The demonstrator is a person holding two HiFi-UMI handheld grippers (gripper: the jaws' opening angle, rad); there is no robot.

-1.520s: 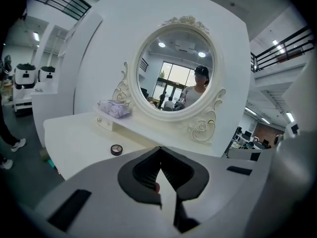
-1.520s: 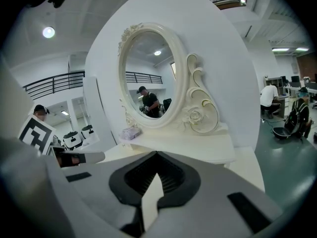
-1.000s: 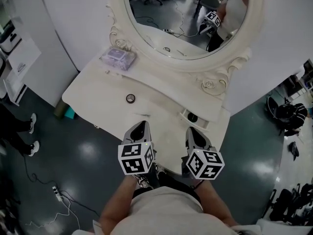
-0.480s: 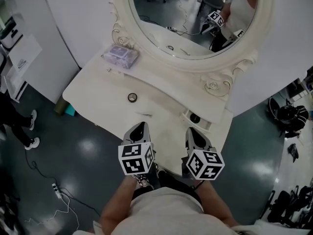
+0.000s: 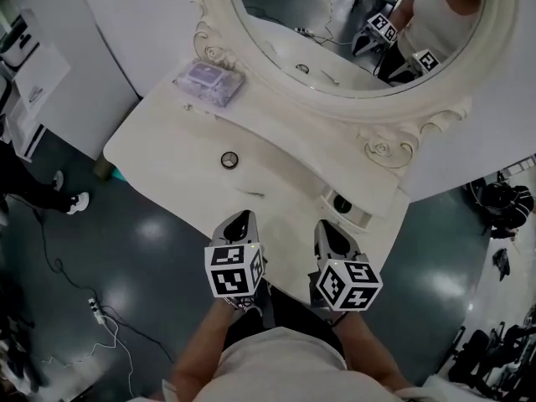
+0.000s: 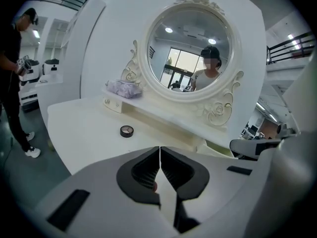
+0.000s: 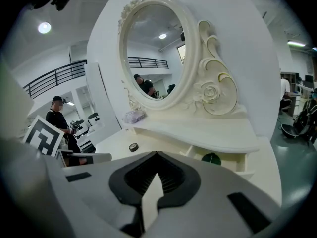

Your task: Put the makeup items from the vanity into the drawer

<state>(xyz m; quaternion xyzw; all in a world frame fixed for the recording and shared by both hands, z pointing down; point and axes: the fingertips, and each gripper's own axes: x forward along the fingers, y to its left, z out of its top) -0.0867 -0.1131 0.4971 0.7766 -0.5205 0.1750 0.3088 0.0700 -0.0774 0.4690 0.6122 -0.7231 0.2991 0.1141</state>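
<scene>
1. On the raised shelf at the desk's (image 5: pixel 167 145) back left corner, below the oval mirror (image 5: pixel 368 32), lies a lavender packet (image 5: pixel 209 83). I take it for one of the items to be moved.
2. A round compact (image 5: pixel 229 159) lies flat on the open top, left of the middle and well apart from both tools. Nearer the front edge lies a thin stick-like item (image 5: pixel 249 194), too small to name.
3. The left gripper (image 5: pixel 241 222) hangs over the front edge and tilts down towards the top, its jaws pressed together with nothing between them. For the compact, the jaws should part before the reach. They should then drop one on each side of the rim and close gently, as so low a disc would probably slip out of a shallow pinch.
4. Just beside it, the right gripper (image 5: pixel 328 229) also has its jaws together and empty, and it faces the drawer.
5. The small drawer (image 5: pixel 358 219) stands pulled out at the desk's right, under the shelf, with a dark green round thing (image 7: pixel 211 158) inside. The shelf overhangs it, so anything carried there should go in low and be let go over the open part.
</scene>
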